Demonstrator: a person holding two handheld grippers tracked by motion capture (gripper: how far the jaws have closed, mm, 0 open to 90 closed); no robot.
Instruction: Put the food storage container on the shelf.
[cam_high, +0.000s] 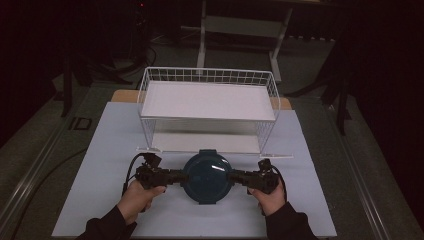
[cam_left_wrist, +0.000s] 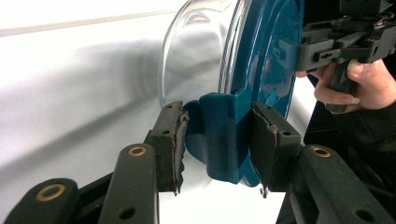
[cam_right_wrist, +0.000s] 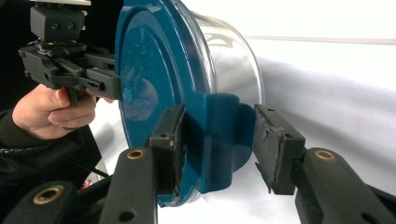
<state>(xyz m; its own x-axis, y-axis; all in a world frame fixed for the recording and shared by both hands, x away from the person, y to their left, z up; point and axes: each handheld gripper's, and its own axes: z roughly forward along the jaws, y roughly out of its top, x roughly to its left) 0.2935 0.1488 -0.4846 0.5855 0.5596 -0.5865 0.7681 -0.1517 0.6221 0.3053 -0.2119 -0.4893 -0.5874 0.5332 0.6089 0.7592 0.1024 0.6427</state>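
A round clear glass container with a teal lid (cam_high: 206, 175) sits on the white table mat just in front of the wire shelf. My left gripper (cam_high: 176, 176) is at its left side. In the left gripper view my left gripper (cam_left_wrist: 218, 135) is shut on a teal lid tab (cam_left_wrist: 218, 140), with both pads against it. My right gripper (cam_high: 238, 176) is at the opposite side. There my right gripper (cam_right_wrist: 218, 140) clamps the other lid tab (cam_right_wrist: 217, 140), its outer pad only just touching. Each gripper view shows the other hand and gripper beyond the lid.
A white wire shelf rack (cam_high: 207, 102) with an upper board and a lower level stands right behind the container. The white mat (cam_high: 115, 150) extends to both sides. Dark floor, cables and a table frame lie beyond the table.
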